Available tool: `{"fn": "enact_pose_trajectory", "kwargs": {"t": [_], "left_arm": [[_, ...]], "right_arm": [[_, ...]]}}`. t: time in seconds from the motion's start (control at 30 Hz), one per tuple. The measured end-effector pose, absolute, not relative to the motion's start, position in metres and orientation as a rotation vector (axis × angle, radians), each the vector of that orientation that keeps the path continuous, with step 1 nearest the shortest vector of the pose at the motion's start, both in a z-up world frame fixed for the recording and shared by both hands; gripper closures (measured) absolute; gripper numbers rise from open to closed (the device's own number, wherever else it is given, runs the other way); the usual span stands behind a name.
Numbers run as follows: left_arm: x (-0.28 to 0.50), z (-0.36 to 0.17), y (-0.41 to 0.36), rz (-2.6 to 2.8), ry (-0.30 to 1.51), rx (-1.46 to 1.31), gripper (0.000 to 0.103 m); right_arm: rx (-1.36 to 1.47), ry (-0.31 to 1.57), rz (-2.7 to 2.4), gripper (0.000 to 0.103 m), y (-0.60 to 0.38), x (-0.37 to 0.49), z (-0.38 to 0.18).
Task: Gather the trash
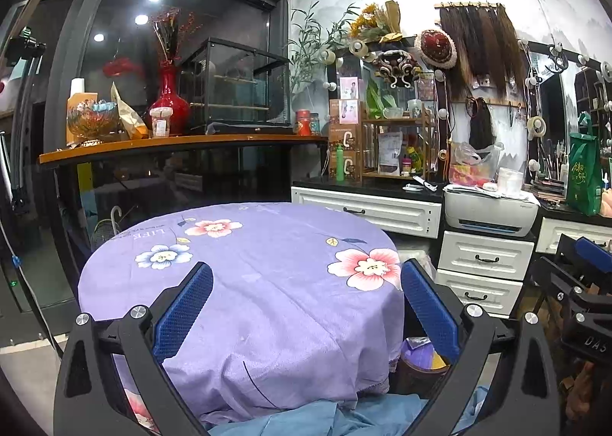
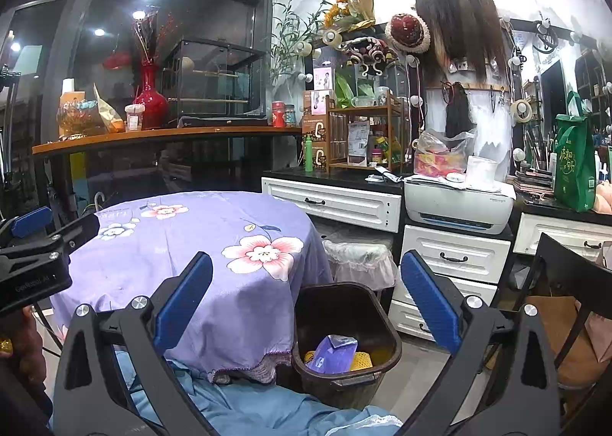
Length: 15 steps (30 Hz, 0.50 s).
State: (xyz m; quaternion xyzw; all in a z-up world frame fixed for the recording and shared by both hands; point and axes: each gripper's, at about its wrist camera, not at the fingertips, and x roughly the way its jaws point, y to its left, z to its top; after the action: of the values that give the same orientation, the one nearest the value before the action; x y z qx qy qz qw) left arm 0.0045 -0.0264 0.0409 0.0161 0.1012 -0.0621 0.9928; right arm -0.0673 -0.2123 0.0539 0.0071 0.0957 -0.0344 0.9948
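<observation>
Trash lies inside the dark brown bin [image 2: 346, 336] on the floor just beside the round table, on its right: a purple wrapper [image 2: 332, 353] leans against yellow netted pieces [image 2: 361, 361], its long axis tilted, upper end pointing up and to the right toward the bin's far wall. Nearest the cameras, light blue cloth [image 2: 267, 413] is bunched low in front of the table and bin. The right gripper [image 2: 306, 302] hangs above and short of the bin with its blue-padded fingers spread wide and nothing between them. The left gripper [image 1: 308, 308] is likewise wide open and empty, held over the near edge of the table, whose purple flowered tablecloth [image 1: 244, 283] is bare on top; from this view only a sliver of the bin [image 1: 419, 371] and its purple and yellow contents shows past the cloth's right edge. Each gripper shows at the edge of the other's view, the two side by side and apart. Behind the bin stands a lace-trimmed stool or cover [image 2: 359, 260]. Farther back, white drawers [image 2: 455, 256] carry a white printer [image 2: 459, 206], with a green bag [image 2: 573, 168] to the right. At the far left, a wooden counter [image 1: 172, 145] holds a red vase [image 1: 168, 99] and a glass case [image 1: 233, 88].
</observation>
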Motion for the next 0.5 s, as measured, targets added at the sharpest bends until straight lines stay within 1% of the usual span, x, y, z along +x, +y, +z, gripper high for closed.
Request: {"fn": "enact_pose_trajectory", "kwargs": {"t": [0.5], "left_arm": [[0.0062, 0.0376, -0.0284, -0.130, 0.218, 0.040, 0.005]], "right_arm": [[0.022, 0.206, -0.055, 0.006, -0.2139, -0.0658, 0.0508]]}}
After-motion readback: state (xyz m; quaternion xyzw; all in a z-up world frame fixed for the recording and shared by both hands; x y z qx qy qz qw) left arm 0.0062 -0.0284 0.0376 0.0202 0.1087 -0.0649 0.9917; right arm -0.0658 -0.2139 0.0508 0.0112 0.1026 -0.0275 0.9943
